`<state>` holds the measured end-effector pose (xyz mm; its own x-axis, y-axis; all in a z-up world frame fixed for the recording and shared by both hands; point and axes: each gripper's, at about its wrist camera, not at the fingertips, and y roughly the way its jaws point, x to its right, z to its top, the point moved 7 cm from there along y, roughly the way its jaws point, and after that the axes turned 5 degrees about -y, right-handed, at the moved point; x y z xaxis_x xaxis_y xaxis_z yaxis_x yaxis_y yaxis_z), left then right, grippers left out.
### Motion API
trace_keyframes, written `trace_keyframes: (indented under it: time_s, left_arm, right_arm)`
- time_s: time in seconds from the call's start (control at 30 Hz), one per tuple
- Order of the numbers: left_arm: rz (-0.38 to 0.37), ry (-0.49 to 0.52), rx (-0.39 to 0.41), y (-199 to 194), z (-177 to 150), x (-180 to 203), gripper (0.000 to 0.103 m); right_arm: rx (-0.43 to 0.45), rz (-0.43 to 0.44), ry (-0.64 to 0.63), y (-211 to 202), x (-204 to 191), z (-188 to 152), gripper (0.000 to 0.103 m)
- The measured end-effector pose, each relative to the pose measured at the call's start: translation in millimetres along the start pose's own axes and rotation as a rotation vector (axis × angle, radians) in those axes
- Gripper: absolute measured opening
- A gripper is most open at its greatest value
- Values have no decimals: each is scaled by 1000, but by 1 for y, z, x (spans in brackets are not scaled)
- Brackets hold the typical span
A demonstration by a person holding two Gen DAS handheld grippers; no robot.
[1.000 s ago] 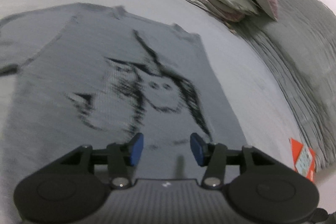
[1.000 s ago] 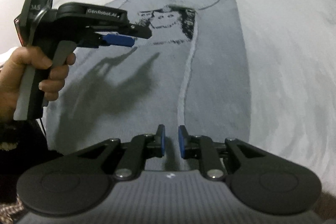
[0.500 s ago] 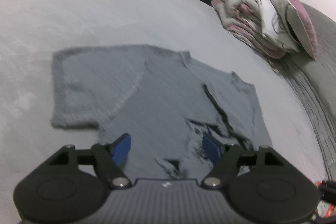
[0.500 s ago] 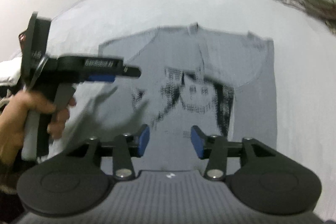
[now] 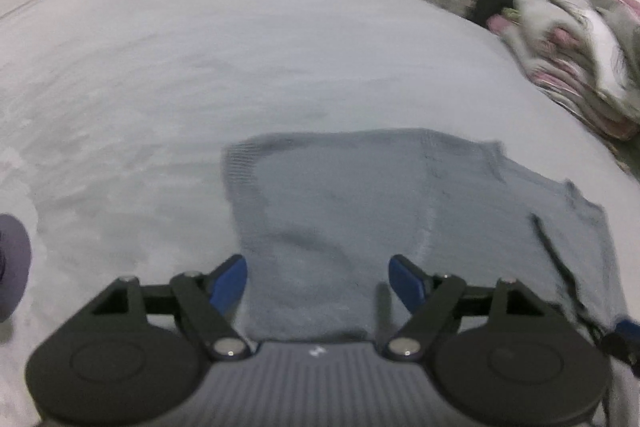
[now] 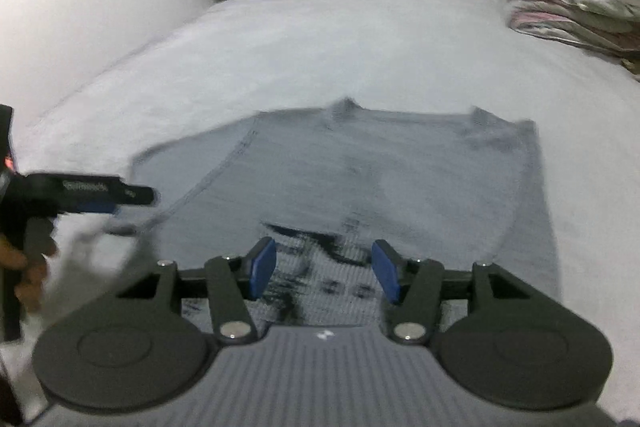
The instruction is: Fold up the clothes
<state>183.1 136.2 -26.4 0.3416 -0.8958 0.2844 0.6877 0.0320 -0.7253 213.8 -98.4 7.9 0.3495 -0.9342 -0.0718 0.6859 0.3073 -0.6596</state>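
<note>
Grey T-shirt [image 6: 400,179] (black print), pale grey bedsheet [image 6: 360,47]

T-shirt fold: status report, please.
Left gripper open over the sleeve. Right gripper open above the print. T-shirt flat on bed. Nothing in the way.

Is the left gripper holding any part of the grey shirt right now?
No. The left gripper is wide open above the grey shirt, with nothing between its blue pads.
</note>
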Motion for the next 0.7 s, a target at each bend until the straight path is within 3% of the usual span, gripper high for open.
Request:
trace_keyframes:
  time_s: [0.27,0.43,0.5,0.53,0.57,0.7]
  left_arm:
    - [13,-47,97,11,11,-16,77]
    - [20,-55,126,14,14,-21,65]
    - [15,-60,132,14,14,-21,34]
    - [9,-65,134,15,14,-22,26]
    - [0,-74,138,14,15,-22,8]
    - [-60,-103,191,4,21,-17,5]
  right_arm:
    - [-32,-64,36,-1,34,-9,58]
    - [-43,-73,43,8,39,-12,58]
    - [-52,-74,55,10,42,-14,58]
    - [-57,-74,62,11,43,-15,58]
    - [-61,-72,70,13,44,-16,58]
    - [-65,-70,87,14,46,-18,58]
